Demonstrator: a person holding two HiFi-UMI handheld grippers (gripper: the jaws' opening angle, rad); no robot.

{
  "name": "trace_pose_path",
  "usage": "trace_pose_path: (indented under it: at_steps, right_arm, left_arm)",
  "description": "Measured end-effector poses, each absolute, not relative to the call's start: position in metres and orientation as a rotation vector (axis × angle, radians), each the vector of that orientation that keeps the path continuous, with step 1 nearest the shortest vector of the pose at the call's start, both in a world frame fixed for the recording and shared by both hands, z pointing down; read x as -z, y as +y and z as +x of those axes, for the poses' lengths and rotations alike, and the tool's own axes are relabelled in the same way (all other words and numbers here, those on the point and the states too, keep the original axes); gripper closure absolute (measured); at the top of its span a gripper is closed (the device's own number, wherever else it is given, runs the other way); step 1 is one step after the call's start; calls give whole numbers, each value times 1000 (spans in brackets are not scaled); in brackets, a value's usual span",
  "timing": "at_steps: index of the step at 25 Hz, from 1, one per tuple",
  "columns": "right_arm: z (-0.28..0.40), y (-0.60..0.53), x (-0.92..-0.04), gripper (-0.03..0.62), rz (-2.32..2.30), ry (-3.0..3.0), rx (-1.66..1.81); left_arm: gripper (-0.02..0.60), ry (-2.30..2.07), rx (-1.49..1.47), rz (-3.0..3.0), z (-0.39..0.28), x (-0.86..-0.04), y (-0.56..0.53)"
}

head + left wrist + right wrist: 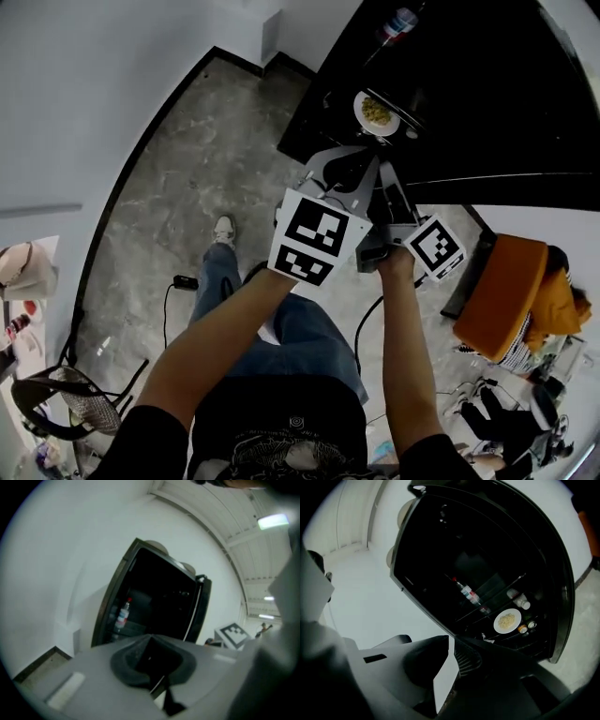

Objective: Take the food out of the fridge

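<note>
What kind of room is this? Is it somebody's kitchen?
Likely a workroom or office corner, not a home kitchen. An open black fridge holds a plate of food and a bottle, but a cable and a chair sit on the grey stone floor, and no sink shows.

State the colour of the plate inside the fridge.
White plate; shows best in right gripper view.
</note>
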State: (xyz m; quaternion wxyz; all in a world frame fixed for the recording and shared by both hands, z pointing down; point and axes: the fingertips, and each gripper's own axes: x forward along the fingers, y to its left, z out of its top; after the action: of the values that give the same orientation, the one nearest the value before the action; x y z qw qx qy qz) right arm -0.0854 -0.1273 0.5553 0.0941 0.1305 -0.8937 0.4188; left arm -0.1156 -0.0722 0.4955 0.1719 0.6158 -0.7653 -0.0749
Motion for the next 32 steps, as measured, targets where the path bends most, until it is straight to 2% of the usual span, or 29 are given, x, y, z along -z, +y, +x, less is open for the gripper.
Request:
trace_pose_path:
  at_steps: [5,8,20,26,28,32]
  right_arm:
    - [-95,-158,-626,579,483,-2611,-1383]
    - [-105,-178,-668,521,523,-2590,-1463]
    - [-152,-268,-800,467,699,-2395,-2014]
    - [-172,-280,-819,471,685,-2278,-2216]
    - [-175,-281,-820,523,688,-2246,-2272]
    - [-173,-282,-823,535,706,-2166,-2374]
  left_arm:
    - [578,-2167,221,1756,-134,-543,-87]
    - [578,-2144,239,1753,-144,-567,-98]
    - [578,-2061,133,1903,-162,-661,-144]
    - [578,-2039,121,1905,-168,-684,-153]
    - [578,-2032,120,1903,-170,-688,-156]
    - [578,-2021,106,1899,-171,-691,-158]
